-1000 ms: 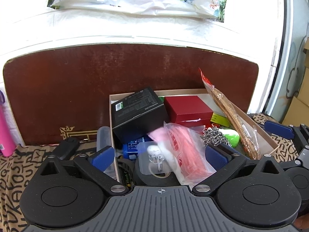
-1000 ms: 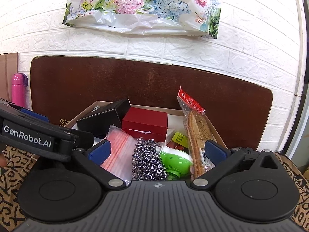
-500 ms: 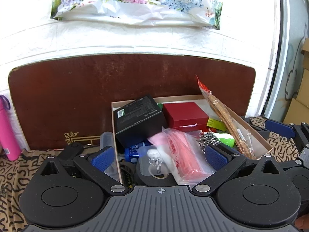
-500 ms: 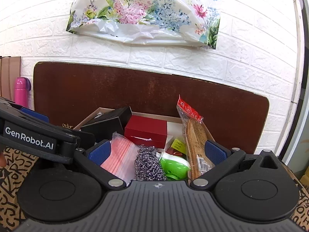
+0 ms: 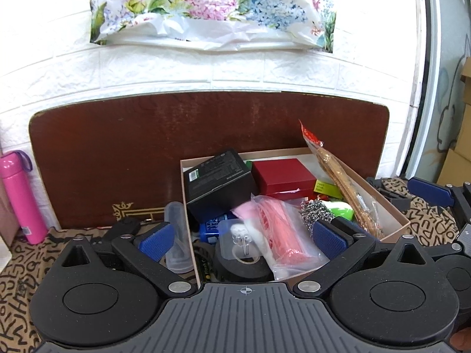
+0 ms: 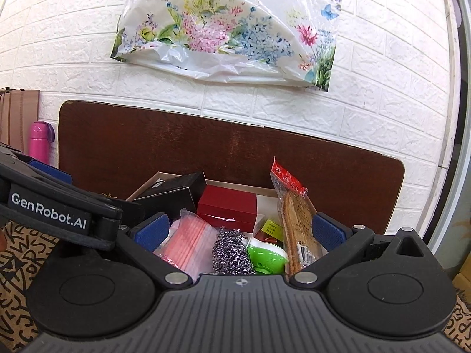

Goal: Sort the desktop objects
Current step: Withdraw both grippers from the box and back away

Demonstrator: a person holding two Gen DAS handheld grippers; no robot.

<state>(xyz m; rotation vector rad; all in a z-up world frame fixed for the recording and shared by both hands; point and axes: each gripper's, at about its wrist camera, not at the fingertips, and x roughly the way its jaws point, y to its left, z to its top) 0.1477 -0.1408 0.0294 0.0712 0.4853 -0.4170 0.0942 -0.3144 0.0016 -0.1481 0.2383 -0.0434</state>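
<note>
My left gripper (image 5: 241, 238) is spread wide with nothing between its blue pads, hanging just short of the near end of the cardboard box (image 5: 396, 217). My right gripper (image 6: 240, 231) is just as wide and just as empty, aimed at the same box from the right side.

The box is where the sorted things sit, and it is crowded. A black box (image 5: 219, 181) leans tilted over the left end, a red box (image 5: 282, 175) lies behind it, and a pink plastic bag (image 5: 276, 229) sprawls across the middle beside a steel scourer (image 6: 231, 253) and a green item (image 6: 266, 256). A long cellophane packet (image 6: 294, 220) stands propped against the right wall, poking above the rim. Low at the front I see a roll of black tape (image 5: 235, 267).

Outside the left wall a clear plastic tube (image 5: 176, 235) stands on the patterned cloth (image 5: 17, 264) — I judge it is not yet sorted, and it is touching or nearly touching my left pad.

The risks as I see them: a careless sweep could knock that tube over, the tilted black box could slide if nudged, and the tall packet could tip out. The two grippers are close together too — they could collide.
</note>
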